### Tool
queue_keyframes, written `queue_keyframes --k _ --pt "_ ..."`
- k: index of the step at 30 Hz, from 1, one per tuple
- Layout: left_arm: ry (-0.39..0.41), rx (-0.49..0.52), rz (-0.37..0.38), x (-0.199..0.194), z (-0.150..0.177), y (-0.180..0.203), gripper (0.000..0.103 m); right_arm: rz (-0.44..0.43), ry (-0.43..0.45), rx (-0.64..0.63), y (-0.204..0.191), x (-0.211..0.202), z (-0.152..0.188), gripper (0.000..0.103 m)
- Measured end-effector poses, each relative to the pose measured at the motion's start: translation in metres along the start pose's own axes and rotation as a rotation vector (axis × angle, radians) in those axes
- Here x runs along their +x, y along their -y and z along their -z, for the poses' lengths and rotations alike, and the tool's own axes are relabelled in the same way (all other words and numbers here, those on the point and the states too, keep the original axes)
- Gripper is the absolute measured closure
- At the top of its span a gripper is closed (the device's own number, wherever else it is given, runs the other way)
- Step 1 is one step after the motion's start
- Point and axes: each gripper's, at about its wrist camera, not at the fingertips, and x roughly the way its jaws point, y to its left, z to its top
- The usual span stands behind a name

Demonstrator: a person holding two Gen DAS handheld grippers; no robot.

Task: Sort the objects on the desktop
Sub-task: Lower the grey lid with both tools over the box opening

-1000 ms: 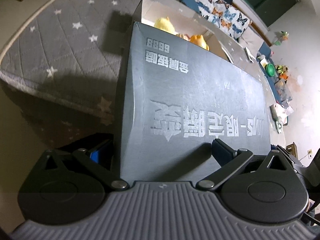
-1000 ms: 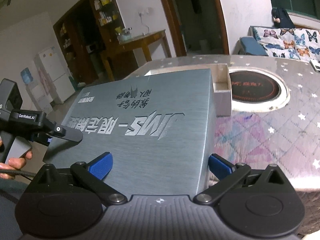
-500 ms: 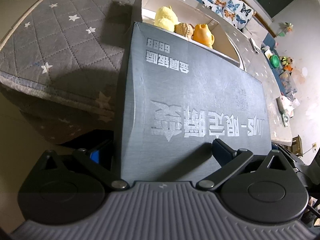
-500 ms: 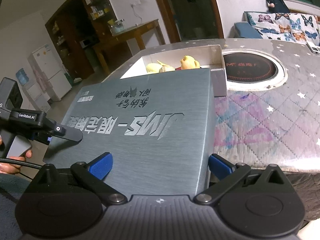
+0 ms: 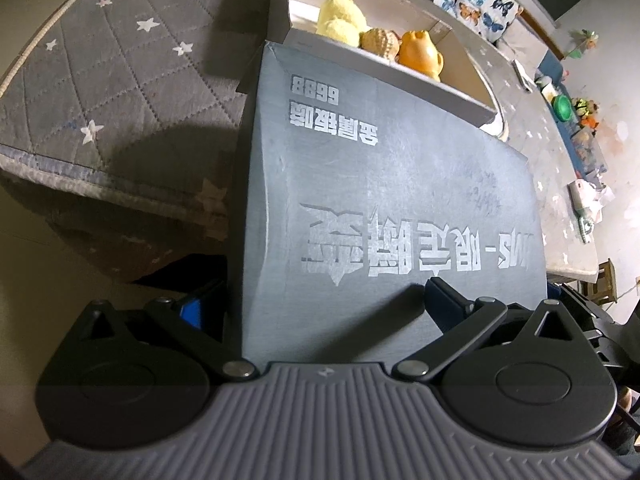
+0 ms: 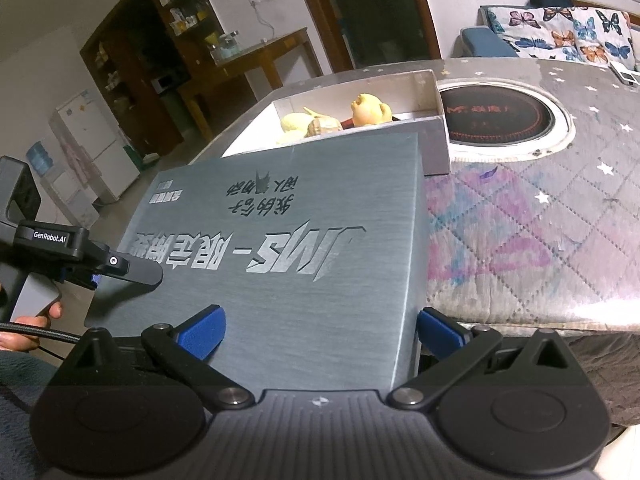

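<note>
Grey brushed lid (image 6: 280, 240) held off table edge, tilted, far edge overlapping near wall of open box (image 6: 434, 92); box sits ahead on quilted tablecloth (image 6: 560, 216), toys (image 6: 368, 108) inside; lid long axis runs across both grippers, parallel to box's long side; left gripper (image 5: 320, 300) clamped on lid's left end; right gripper (image 6: 320, 328) straddles right end, jaws spread, contact with lid unclear; likely next: push forward, lower lid square onto box; both hands equally near.
</note>
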Motion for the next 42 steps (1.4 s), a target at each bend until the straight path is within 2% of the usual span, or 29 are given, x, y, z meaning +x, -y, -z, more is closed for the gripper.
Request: queue_keyframes --k 10,20,42 --pt "-0.033 -0.014 -0.027 0.011 -0.007 -0.003 0.0 0.005 -0.032 0.014 0.003 0.011 -0.001 0.0" --pt "0.003 0.004 -0.03 0.006 -0.009 -0.002 0.0 -0.003 -0.032 0.005 0.001 0.014 -0.005 0.0" --pt "0.088 0.075 -0.009 -0.011 -0.013 0.013 0.0 0.012 0.048 -0.041 -0.005 -0.002 -0.013 0.0"
